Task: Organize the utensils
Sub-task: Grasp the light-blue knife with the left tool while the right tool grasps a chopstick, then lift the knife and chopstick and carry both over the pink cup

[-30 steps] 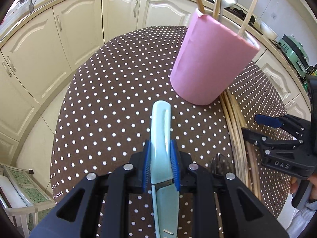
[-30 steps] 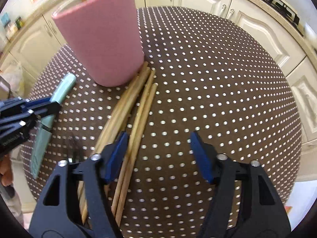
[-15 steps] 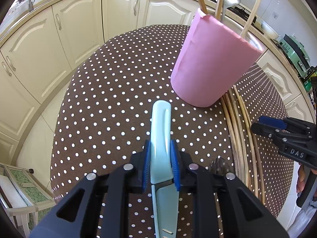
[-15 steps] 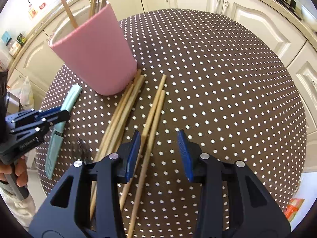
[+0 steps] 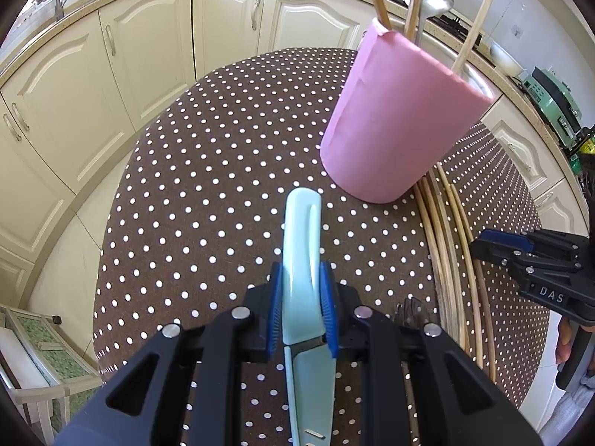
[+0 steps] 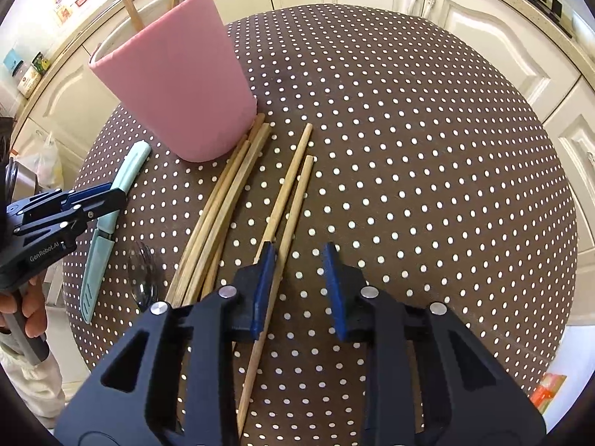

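- Since a second ago, your right gripper has slid right off the chopstick bundle; its jaws are closing, one loose chopstick against the left pad.
- Your left gripper pinches the sheathed knife.
- Next, I judge: finish the pinch, lift toward the pink cup at eleven o'clock.
- Only your left view shows a ladle inside the cup.

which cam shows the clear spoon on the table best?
Right wrist: the clear plastic spoon lies in full view between the sheathed knife and the chopsticks. Left wrist shows only a dark sliver behind the left gripper.
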Available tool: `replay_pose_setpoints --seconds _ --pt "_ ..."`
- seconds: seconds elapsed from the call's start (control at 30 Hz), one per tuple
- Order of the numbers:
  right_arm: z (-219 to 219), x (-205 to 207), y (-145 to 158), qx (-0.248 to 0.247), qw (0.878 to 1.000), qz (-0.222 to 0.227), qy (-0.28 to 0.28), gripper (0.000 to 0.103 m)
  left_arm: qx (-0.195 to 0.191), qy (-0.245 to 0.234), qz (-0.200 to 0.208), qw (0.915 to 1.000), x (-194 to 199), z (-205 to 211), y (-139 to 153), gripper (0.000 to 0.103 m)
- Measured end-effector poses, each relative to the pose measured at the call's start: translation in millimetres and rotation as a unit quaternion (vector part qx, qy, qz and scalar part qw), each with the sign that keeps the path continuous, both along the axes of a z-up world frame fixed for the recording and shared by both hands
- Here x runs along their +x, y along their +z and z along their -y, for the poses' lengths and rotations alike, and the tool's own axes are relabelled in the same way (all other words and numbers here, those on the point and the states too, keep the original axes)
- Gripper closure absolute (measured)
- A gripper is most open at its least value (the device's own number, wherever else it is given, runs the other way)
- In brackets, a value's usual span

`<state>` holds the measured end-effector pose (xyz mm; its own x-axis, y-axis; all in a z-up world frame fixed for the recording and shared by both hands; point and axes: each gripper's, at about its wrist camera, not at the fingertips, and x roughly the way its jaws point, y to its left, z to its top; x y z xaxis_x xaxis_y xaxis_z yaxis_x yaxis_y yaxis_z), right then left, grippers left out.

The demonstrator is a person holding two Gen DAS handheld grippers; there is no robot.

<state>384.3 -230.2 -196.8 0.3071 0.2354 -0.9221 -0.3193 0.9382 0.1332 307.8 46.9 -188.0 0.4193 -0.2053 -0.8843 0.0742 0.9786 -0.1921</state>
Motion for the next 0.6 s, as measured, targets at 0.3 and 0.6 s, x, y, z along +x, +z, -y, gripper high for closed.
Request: replay_pose_setpoints --seconds 0.3,0.6 --pt "-15 -18 -5 -0.052 0.998 0.033 0.02 0.092 -0.013 0.009 0.016 0.9998 -4 1 5 0.084" --pt "5 -43 19 0.013 0.996 0.085 0.011 0.097 -0.053 0.011 0.105 0.993 -30 -8 46 0.084"
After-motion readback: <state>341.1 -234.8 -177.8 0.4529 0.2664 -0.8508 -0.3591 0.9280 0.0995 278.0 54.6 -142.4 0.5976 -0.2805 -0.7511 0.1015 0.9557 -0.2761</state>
